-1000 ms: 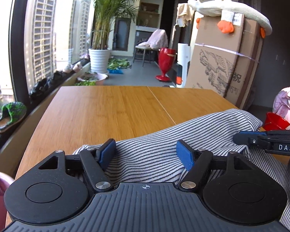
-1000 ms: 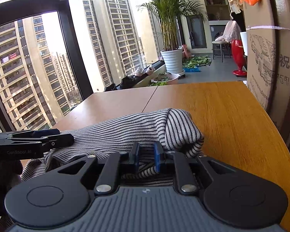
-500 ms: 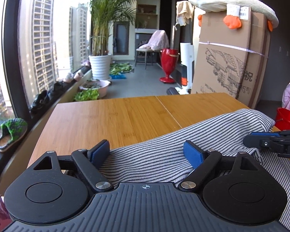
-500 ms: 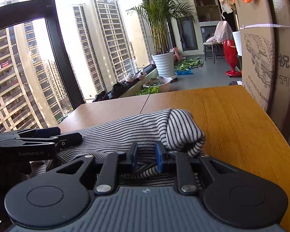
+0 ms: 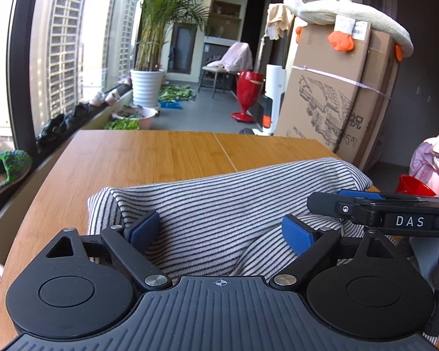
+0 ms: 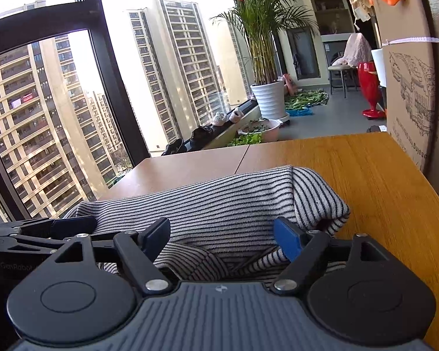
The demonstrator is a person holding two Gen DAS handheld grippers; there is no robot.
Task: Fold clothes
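A black-and-white striped garment point(image 5: 225, 204) lies folded in a thick roll on the wooden table point(image 5: 149, 155). My left gripper point(image 5: 221, 231) stands open over its near edge, blue pads on either side of the cloth. In the right wrist view the same striped garment point(image 6: 237, 204) lies across the table point(image 6: 365, 175), and my right gripper point(image 6: 224, 234) is open above it, holding nothing. The right gripper's fingers point(image 5: 365, 207) show at the right of the left wrist view. At the left of the right wrist view is the left gripper's body point(image 6: 29, 234).
A tall cardboard box point(image 5: 336, 93) with a plush toy point(image 5: 348, 17) on top stands off the table's right side. Beyond the table are a potted palm point(image 5: 147, 87), a red vase point(image 5: 247, 96) and a window with shoes on its sill point(image 5: 55, 128). A red bucket point(image 5: 412, 185) sits at right.
My right gripper was shut on the striped cloth and has opened, letting it go. The left gripper stayed open and moved forward over the garment, whose fold has settled on the table.
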